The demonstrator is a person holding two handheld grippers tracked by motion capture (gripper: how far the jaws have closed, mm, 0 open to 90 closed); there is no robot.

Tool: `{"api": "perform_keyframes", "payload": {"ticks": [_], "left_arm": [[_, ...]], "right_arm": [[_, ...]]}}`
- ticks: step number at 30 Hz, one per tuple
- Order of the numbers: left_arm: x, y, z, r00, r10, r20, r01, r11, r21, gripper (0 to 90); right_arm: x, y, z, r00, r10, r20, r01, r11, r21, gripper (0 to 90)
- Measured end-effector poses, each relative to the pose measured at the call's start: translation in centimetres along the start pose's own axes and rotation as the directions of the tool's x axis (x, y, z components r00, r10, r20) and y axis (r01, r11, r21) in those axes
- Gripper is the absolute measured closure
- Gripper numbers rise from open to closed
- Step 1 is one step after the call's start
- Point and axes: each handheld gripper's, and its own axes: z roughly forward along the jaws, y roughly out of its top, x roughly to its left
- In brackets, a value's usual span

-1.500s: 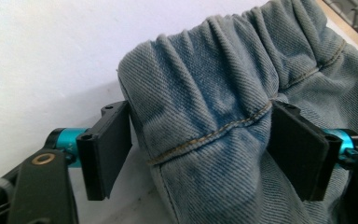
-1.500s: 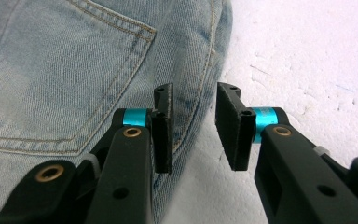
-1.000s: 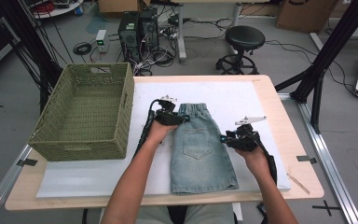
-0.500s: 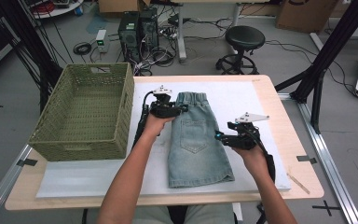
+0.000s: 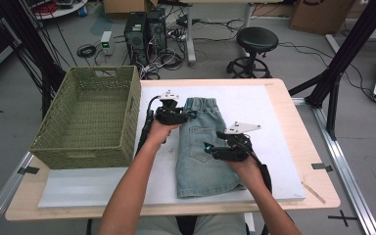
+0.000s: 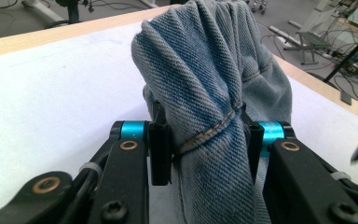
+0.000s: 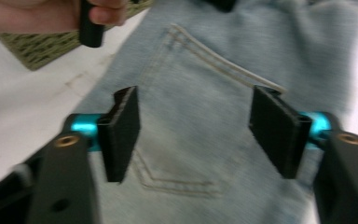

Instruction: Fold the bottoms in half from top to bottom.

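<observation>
Pale blue denim shorts lie folded lengthwise on a white mat, waistband at the far end. My left gripper is shut on a bunched fold of denim at the shorts' left edge near the waistband, and the cloth stands up between its pads. My right gripper hovers open over the middle of the shorts. Its jaws have just been closing a little with nothing pinched between them. The back pocket seam lies flat beneath the right gripper.
A green woven basket stands to the left of the mat, close to my left forearm. The wooden table ends just right of the mat. A stool and computer towers stand on the floor beyond.
My right gripper has moved left from the shorts' right edge to above their middle, and its jaws stand wider. The left gripper and waistband have shifted slightly farther away.
</observation>
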Motion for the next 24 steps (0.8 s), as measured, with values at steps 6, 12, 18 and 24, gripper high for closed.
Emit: {"api": "perform_keyframes", "payload": {"ticks": [6, 12, 18, 24], "left_arm": [[-0.1, -0.1, -0.4, 0.9999, 0.0, 0.011, 0.0, 1.0, -0.007, 64.0], [-0.1, -0.1, -0.6, 0.9997, 0.01, 0.022, -0.01, 0.9999, -0.012, 63.8], [-0.3, -0.1, -0.8, 0.9986, 0.025, 0.047, -0.025, 0.9996, -0.015, 63.4], [-1.0, -0.4, -1.0, 0.9954, 0.062, 0.073, -0.063, 0.998, 0.002, 63.3]], "right_arm": [[1.6, 0.6, 1.8, 0.9986, -0.011, -0.051, 0.012, 1.0, 0.008, 51.4], [3.3, 1.1, 3.5, 0.9936, -0.047, -0.102, 0.051, 0.998, 0.038, 56.8], [4.7, 1.6, 6.3, 0.9925, -0.064, -0.104, 0.073, 0.994, 0.083, 60.6], [4.4, 1.4, 9.2, 0.9976, -0.055, -0.042, 0.061, 0.988, 0.141, 63.7]]}}
